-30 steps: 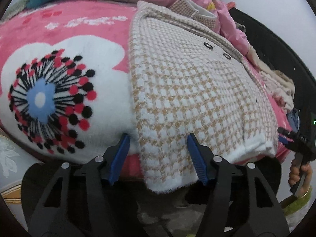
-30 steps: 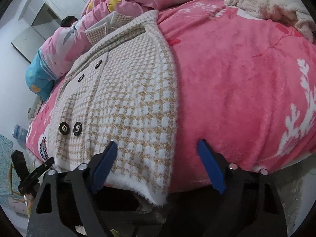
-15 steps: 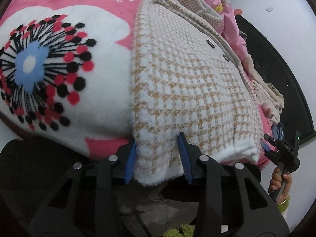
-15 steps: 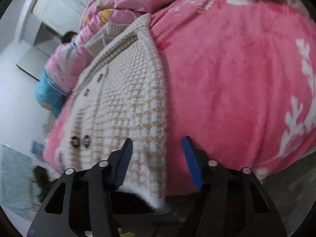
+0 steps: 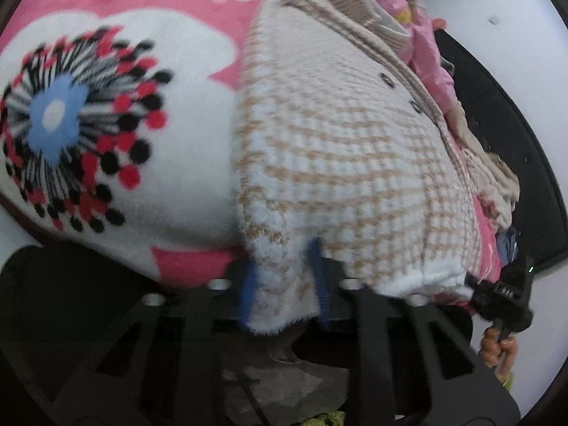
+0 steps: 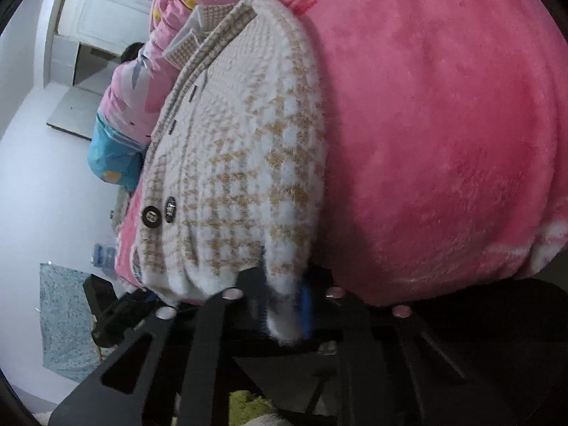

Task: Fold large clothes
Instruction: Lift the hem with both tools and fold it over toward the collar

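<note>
A tan-and-white houndstooth knit coat [image 5: 337,159] [image 6: 241,177] with dark buttons [image 6: 152,216] lies flat on a pink fleece blanket [image 5: 177,39] [image 6: 443,124]. Its fluffy white hem hangs over the bed's near edge. My left gripper [image 5: 284,277] is closing, and its blue pads pinch the hem's left corner. My right gripper [image 6: 284,284] is also closing, its pads squeezing the hem's right corner. In the left wrist view, the right gripper [image 5: 504,294] shows at the far right with a hand [image 5: 497,351] under it. The left gripper [image 6: 117,312] shows at lower left in the right wrist view.
A crumpled pink quilt [image 6: 142,81] lies beyond the coat's collar. Other clothes [image 5: 497,177] are piled along a black bed edge [image 5: 514,135]. A white door [image 6: 106,0] and a blue patterned mat [image 6: 64,319] lie off to the left. The floor is below both grippers.
Both grippers' jaws went from wide apart to pinched on the coat's hem corners. The right gripper dropped lower and rolled; the views drew closer to the fabric.
</note>
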A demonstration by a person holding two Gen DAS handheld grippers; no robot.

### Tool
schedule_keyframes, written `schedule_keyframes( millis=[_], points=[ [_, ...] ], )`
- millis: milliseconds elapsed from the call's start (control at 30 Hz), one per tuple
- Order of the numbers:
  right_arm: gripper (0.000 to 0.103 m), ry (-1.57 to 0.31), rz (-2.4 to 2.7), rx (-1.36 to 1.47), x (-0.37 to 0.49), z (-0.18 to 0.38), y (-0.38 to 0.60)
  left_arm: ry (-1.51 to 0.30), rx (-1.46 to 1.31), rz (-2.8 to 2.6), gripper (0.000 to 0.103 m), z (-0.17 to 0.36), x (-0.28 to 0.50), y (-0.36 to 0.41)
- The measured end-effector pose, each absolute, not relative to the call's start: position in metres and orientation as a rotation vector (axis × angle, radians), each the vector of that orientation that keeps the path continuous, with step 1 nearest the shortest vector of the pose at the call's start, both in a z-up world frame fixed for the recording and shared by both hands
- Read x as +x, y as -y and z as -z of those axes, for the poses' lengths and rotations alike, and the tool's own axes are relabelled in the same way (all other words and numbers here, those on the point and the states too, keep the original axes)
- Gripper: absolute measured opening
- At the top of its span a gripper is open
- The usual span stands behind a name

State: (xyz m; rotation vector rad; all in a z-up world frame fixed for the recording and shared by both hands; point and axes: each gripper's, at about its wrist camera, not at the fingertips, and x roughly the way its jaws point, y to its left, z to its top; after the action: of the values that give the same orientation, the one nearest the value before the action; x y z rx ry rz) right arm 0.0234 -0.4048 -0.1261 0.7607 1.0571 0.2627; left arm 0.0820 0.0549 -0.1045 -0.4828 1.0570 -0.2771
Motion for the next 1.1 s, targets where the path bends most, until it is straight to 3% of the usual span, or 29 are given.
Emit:
schedule_keyframes(
  millis=[200,367,500,633,700,933,1100],
  points=[
    [0.007,-0.793,-0.347,0.637,0.003,0.009,0.414,-0.868,-0.330,0.317,0.007,0.019,0.058,-0.052],
    [0.007,-0.702,-0.390,0.602,-0.018,-0.032,0.418,-0.764,-0.319,0.366,0.006,-0.041,0.027,-0.068],
    [0.007,-0.726,-0.381,0.609,-0.064,-0.020,0.420,-0.841,-0.366,0.400,0.006,-0.029,-0.005,-0.072],
    [0.007,-0.949,-0.267,0.727,-0.072,0.067,0.428,-1.083,-0.434,0.345,0.007,0.055,-0.010,-0.074],
    [0.007,-0.961,-0.263,0.779,-0.070,0.082,0.429,-1.136,-0.506,0.334,0.007,0.083,-0.007,-0.078],
    [0.007,-0.825,-0.323,0.711,-0.050,0.025,0.434,-1.008,-0.533,0.414,0.007,0.035,-0.001,-0.088],
    [0.007,-0.758,-0.375,0.711,0.010,-0.008,0.434,-0.936,-0.603,0.471,0.007,0.001,0.033,-0.100]
  ],
)
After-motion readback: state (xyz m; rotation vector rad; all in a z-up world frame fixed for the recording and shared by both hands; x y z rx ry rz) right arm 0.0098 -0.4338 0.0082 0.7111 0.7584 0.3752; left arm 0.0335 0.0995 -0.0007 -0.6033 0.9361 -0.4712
